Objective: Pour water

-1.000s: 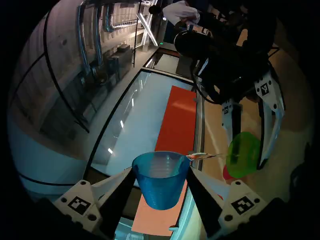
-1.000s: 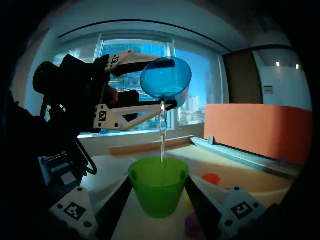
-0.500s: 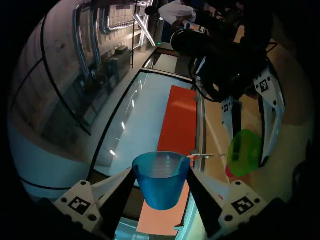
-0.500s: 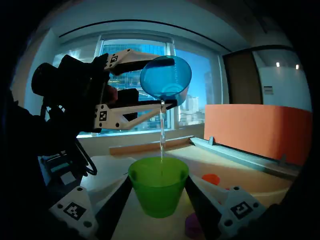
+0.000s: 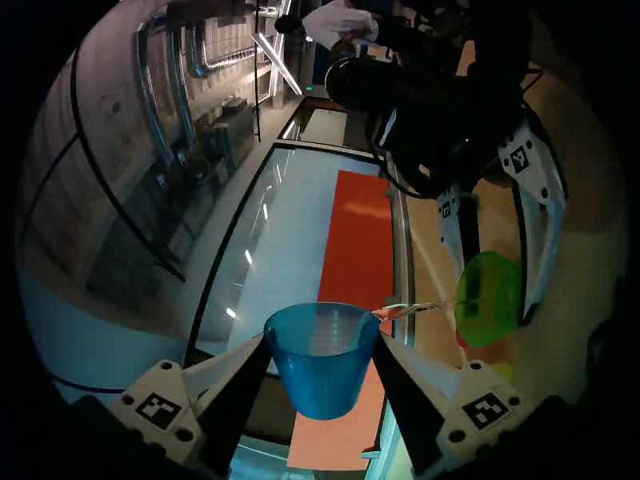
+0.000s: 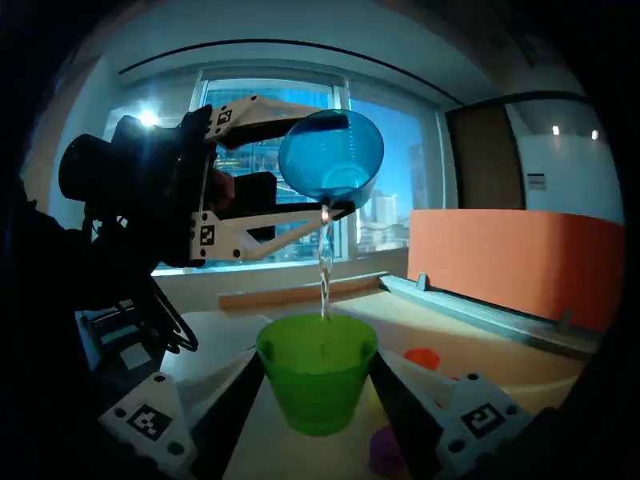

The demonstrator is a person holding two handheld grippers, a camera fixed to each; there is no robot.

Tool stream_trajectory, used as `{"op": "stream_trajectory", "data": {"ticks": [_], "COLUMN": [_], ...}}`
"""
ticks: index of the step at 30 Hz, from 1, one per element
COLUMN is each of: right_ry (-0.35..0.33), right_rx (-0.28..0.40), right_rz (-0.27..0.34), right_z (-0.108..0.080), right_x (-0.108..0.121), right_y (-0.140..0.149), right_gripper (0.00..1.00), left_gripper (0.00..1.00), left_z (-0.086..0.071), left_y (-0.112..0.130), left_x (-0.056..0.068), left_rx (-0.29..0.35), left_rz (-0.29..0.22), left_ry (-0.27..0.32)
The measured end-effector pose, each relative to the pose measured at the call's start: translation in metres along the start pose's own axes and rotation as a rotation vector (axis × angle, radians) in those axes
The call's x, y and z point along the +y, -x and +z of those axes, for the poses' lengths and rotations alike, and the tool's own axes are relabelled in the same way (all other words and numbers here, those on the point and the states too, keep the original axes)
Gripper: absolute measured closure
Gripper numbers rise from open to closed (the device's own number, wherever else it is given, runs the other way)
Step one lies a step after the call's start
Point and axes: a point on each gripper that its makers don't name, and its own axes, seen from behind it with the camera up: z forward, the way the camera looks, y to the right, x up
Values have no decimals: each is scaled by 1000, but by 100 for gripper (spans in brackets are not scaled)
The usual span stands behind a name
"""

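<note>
while tipped near horizontal, blue cup (image 6: 332,156)

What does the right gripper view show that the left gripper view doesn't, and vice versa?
Right gripper view: a bright window with towers outside. Left gripper view: pipes and a white sleeve. Both: the tilted blue cup, water running from it into the green cup, and the orange panel.
</note>
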Motion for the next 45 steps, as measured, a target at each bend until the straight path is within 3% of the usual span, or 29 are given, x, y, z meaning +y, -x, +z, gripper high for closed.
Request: {"op": "stream_trajectory", "data": {"ticks": [8,29,38,45], "right_ry": [2,4,5,7], "right_rx": [1,4,5,7], "right_rz": [-2,-5,-5,-7], "right_z": [0,1,1,2], "right_x": [1,3,2,3], "right_y": [0,-2,-2,-4], "right_gripper": [11,11,11,11], "left_gripper": [14,14,14,14], "left_z": [1,-5,-9,-10], "left_y": [-3,-5,-7,-7], "left_x": [2,-16,-14,-13], "left_rx": [8,9,11,9], "left_rz": [28,153,186,242], "left_ry": [-10,-38,-47,-54]}}
